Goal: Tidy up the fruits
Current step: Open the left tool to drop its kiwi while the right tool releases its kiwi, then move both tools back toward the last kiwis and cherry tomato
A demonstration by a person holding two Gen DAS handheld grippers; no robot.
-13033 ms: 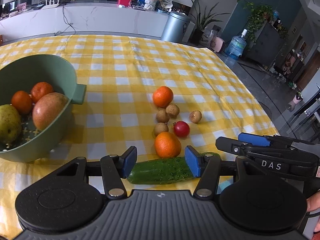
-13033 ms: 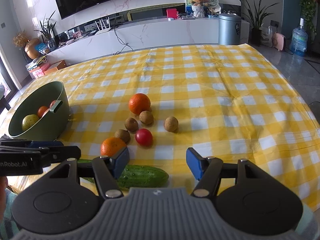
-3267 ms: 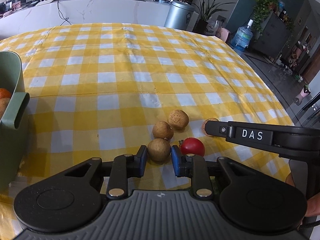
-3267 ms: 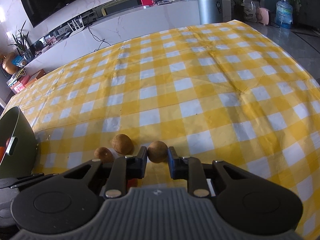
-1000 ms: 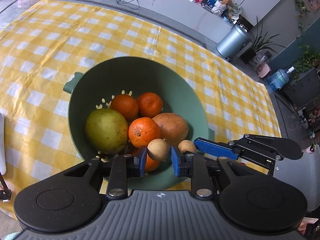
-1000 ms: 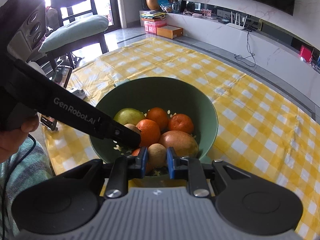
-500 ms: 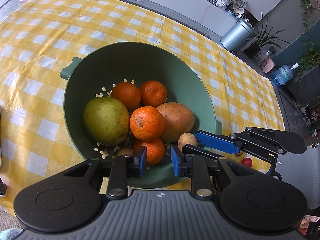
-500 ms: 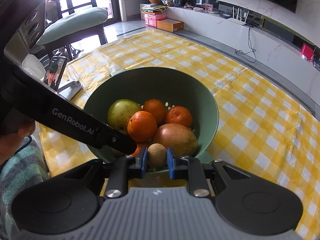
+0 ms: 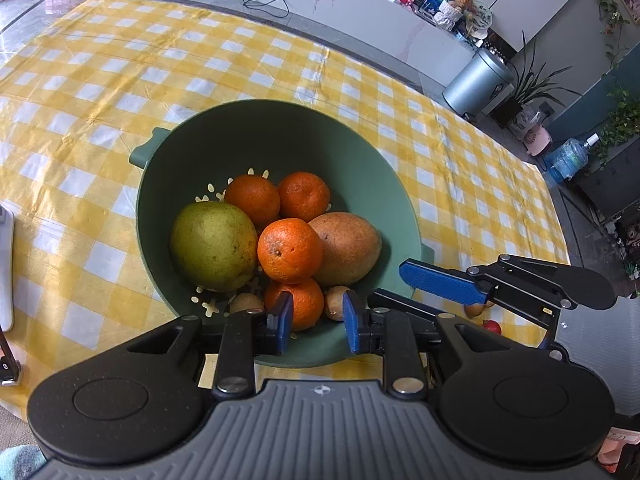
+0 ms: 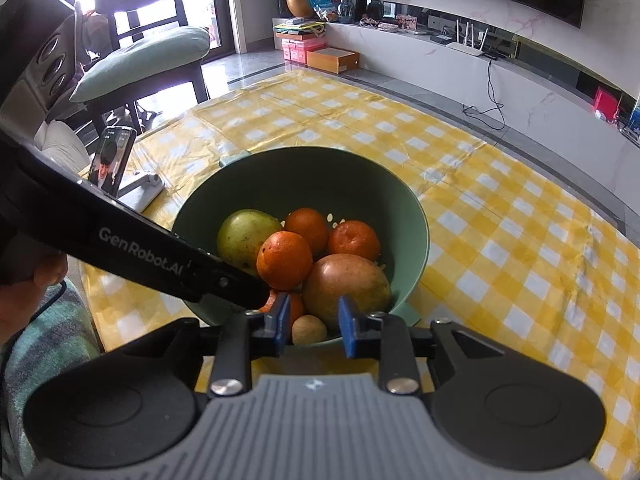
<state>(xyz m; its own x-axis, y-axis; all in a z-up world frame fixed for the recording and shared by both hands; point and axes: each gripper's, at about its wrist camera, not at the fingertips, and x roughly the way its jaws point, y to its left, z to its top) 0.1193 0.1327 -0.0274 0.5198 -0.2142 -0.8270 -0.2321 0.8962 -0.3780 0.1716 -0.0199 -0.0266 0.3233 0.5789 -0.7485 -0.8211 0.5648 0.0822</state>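
While both grippers hover, green bowl [image 9: 400, 184] sits near the table edge.

A green colander bowl [image 9: 256, 136] held a green pear [image 9: 212, 244], four oranges [image 9: 290, 250], a mango [image 9: 348, 248] and two small brown longans [image 9: 336, 307] near its front rim.

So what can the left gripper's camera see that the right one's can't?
Only the left view shows fruit outside the bowl: a small red fruit and a brown one on the cloth, plus a grey bin. Only the right view shows a phone on a stand and a cushioned chair. Both show the green bowl of oranges and the checked tablecloth.
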